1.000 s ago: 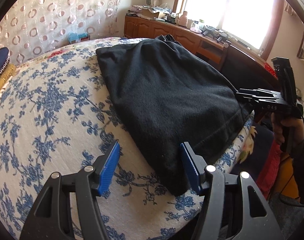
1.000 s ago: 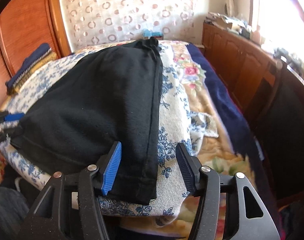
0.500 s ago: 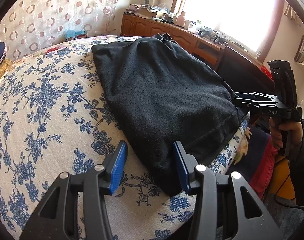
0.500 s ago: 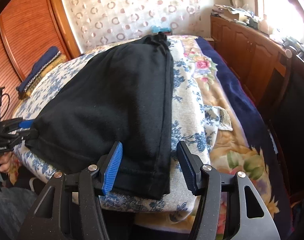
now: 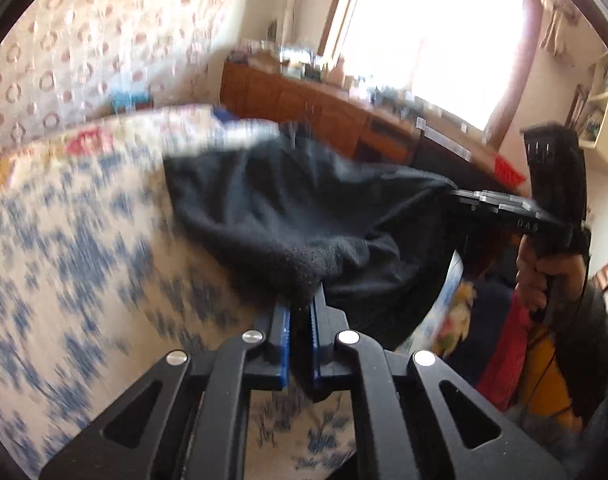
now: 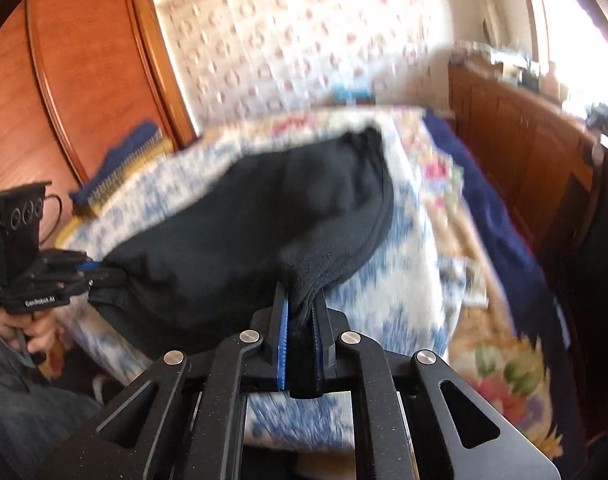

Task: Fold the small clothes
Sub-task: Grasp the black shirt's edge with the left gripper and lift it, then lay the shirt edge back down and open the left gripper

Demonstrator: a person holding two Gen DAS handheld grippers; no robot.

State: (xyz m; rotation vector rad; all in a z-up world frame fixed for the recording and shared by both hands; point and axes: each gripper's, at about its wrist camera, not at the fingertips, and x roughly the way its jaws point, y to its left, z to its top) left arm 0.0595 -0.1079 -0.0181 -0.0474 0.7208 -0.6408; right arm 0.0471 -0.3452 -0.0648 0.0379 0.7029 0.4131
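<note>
A black fleece garment (image 5: 287, 208) lies across a bed covered with a blue-flowered white sheet (image 5: 75, 240). My left gripper (image 5: 301, 306) is shut on the garment's near corner, black cloth pinched between its blue pads. In the right wrist view the same garment (image 6: 239, 224) is lifted at its near edge, and my right gripper (image 6: 301, 312) is shut on its other near corner. Each view shows the other gripper gripping the far corner: the right gripper (image 5: 464, 196) at the right, the left gripper (image 6: 83, 272) at the left. The cloth between them sags.
A wooden dresser (image 5: 344, 116) with clutter runs under a bright window beyond the bed. A wooden wardrobe (image 6: 87, 76) stands left, with folded blue cloth (image 6: 119, 160) beside it. A floral blanket (image 6: 484, 280) and dark blue cover hang off the bed's right side. A person's hand (image 5: 544, 272) holds the right gripper.
Both grippers have shut on the garment's near corners and risen, lifting that edge off the bed. The garment now bunches up instead of lying flat.
</note>
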